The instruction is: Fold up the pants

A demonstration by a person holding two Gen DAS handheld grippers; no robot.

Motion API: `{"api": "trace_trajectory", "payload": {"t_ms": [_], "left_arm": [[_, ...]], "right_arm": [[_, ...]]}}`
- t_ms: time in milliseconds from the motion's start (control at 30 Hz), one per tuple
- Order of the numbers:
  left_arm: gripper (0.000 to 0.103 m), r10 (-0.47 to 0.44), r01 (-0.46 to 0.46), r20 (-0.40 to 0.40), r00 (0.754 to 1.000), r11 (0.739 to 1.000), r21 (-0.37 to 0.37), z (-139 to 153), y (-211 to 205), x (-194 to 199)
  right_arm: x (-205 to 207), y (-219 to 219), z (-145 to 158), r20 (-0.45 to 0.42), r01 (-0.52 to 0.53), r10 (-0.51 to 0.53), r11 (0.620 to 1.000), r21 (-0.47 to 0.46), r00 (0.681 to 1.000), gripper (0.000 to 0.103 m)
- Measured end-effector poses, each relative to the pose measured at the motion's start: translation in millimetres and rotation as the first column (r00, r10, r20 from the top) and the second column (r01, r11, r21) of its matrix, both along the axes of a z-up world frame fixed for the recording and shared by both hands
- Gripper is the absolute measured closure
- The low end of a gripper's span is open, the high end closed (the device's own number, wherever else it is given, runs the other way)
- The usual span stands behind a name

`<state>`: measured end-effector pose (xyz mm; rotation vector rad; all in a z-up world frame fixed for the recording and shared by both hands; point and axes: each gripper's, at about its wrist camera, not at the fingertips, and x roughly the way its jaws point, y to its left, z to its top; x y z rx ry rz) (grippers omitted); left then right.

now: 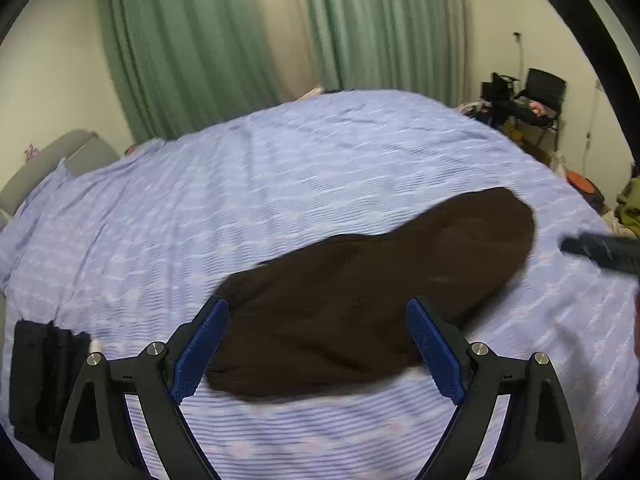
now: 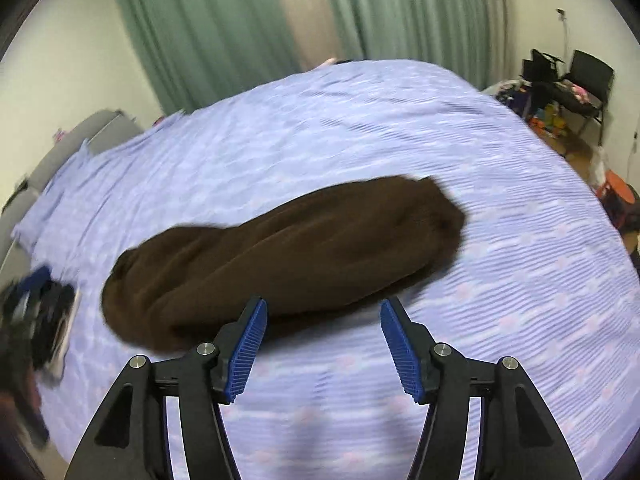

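Dark brown pants (image 1: 372,292) lie in a long bundle on the lilac striped bed (image 1: 240,184). In the left wrist view my left gripper (image 1: 316,308) is open, its blue pads either side of the pants' near end, above the cloth. The right gripper's tip shows blurred at the right edge (image 1: 600,250). In the right wrist view the pants (image 2: 288,256) stretch across the bed (image 2: 500,280), and my right gripper (image 2: 322,310) is open and empty just at their near edge. The left gripper shows as a dark blur at far left (image 2: 24,312).
A black folded garment (image 1: 40,380) lies on the bed at the near left. Green curtains (image 1: 200,40) hang behind the bed. A grey headboard (image 1: 52,160) is at left. A black chair and clutter (image 2: 568,88) stand at the far right on the floor.
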<state>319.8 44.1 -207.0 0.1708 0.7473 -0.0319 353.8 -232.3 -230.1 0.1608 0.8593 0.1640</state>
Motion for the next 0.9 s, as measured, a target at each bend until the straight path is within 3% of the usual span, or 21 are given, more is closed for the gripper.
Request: {"api": "trace_trajectory", "payload": {"t_ms": [200,400,500,700,900], "left_arm": [[0.012,0.024,-0.024,0.004,1.0,0.999,0.041,-27.1,-61.8,-3.2],[0.02,0.127,-0.122,-0.028,0.992,0.984,0.131,-70.7,-87.7,5.4],[0.021,0.121,-0.116,-0.029,0.992,0.981,0.153,-80.0,-96.8,3.6],[0.028,0.133,-0.121,-0.06,0.989,0.978,0.17,-97.8,-102.0,9.9],[0.035,0.147,-0.132,-0.089,0.985,0.978,0.162,-109.2,-100.1,22.3]], "right_arm": [[34.3,-57.1,0.7,0.069,0.04,-0.037,0.998,-0.04,0.997,0.043],[80.1,-77.5,-28.6,0.056,0.037,-0.034,0.998,-0.053,0.998,0.046],[94.6,-80.3,-46.1,0.024,0.015,-0.014,0.999,-0.045,1.0,0.055],[114.3,-80.2,-78.9,-0.064,-0.01,0.014,0.999,0.053,0.998,0.056],[135.7,-69.7,-108.3,-0.155,-0.034,0.046,0.996,0.081,0.987,0.056]]}}
